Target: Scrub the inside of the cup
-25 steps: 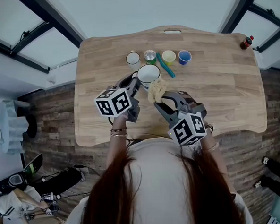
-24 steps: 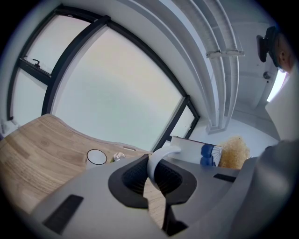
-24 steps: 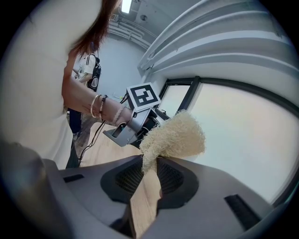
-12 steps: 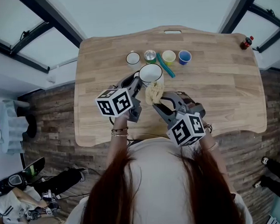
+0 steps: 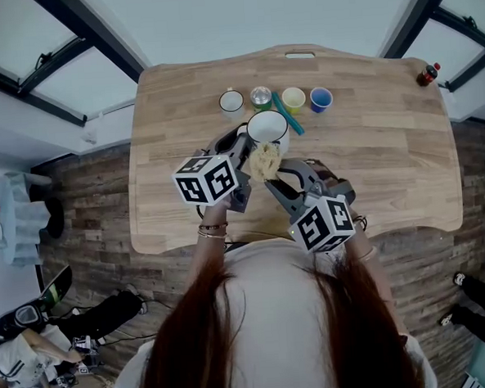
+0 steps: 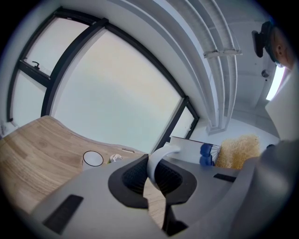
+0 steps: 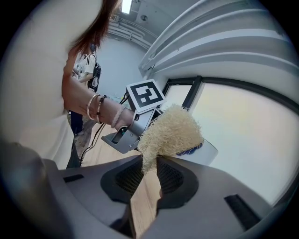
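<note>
Above the pale wooden tabletop (image 5: pixel 387 139): left gripper (image 6: pixel 156 179) clamped on curved handle of round white cup (image 5: pixel 267 128), held aloft. Right gripper (image 7: pixel 147 175) pinching coarse, fibrous tan loofah (image 7: pixel 170 133), just at cup's near rim. Versus 1 s ago: cup and left gripper shifted slightly rightward.

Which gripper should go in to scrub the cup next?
Right. The right gripper is shut on the sponge, which sits right next to the cup. The left gripper is shut on the cup's handle, so it is better used steadying the cup.
</note>
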Available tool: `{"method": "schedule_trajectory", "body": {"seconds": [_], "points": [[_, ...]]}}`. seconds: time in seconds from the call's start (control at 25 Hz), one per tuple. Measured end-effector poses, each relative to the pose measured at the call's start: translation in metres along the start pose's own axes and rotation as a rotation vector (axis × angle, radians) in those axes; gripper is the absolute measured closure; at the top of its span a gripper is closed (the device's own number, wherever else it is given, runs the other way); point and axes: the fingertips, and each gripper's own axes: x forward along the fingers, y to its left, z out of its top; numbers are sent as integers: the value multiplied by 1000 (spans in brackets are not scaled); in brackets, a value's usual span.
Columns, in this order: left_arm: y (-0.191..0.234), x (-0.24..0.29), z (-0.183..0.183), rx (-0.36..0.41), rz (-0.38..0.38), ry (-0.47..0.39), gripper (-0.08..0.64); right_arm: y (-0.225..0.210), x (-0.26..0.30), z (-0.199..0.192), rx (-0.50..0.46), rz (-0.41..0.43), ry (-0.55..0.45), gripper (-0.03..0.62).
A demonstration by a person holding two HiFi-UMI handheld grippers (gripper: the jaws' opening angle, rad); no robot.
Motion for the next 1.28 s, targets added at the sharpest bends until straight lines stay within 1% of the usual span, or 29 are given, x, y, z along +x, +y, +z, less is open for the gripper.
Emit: {"method": "schedule_trajectory", "body": {"seconds": [0.16, 0.32, 0.56, 0.72, 0.96, 1.28], "points": [[7, -2, -1, 15, 57, -12, 531, 3, 1, 0, 6, 12, -2, 497], [15, -7, 3, 27, 105, -45, 531, 5, 1, 4, 23, 17, -16, 499], [31, -20, 6, 52, 171, -70, 531, 3, -6, 2, 77, -2, -35, 500], [36, -34, 8, 69, 208, -97, 531, -1, -15, 1, 159, -27, -53, 500], [32, -57, 15, 119, 228, -144, 532, -11, -32, -7, 322, -91, -85, 500], [22, -80, 14, 162, 227, -184, 531, -14, -50, -16, 444, -152, -91, 500]]}}
